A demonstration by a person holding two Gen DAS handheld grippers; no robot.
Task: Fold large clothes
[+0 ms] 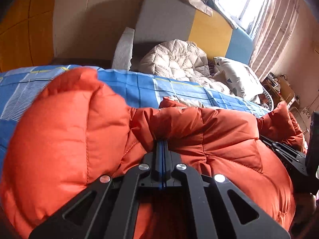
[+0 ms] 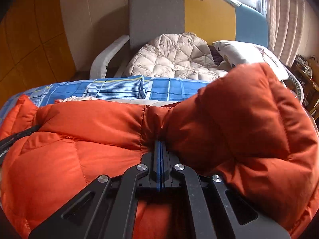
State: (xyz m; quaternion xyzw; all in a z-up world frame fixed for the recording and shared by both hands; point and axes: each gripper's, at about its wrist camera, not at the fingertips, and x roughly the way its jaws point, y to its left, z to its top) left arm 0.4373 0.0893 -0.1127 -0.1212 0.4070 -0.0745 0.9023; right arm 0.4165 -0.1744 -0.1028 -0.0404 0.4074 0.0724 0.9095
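Observation:
An orange puffer jacket (image 1: 69, 131) lies bunched on a bed with a blue checked sheet (image 1: 127, 83). My left gripper (image 1: 161, 140) is shut on a fold of the jacket, its fingertips buried in the fabric. The jacket also fills the right wrist view (image 2: 89, 139), where my right gripper (image 2: 160, 141) is shut on another fold. A puffed part of the jacket (image 2: 249, 107) rises to the right of the right gripper. The right gripper shows at the right edge of the left wrist view (image 1: 287, 155), and the left one at the left edge of the right wrist view (image 2: 16, 137).
Beyond the bed stands an armchair with grey, yellow and blue panels (image 2: 157, 18) holding a beige quilted jacket (image 2: 175, 57) and a white pillow (image 2: 245, 53). A window with curtains (image 1: 275, 29) is at the upper right. Small furniture (image 1: 283, 91) stands at the far right.

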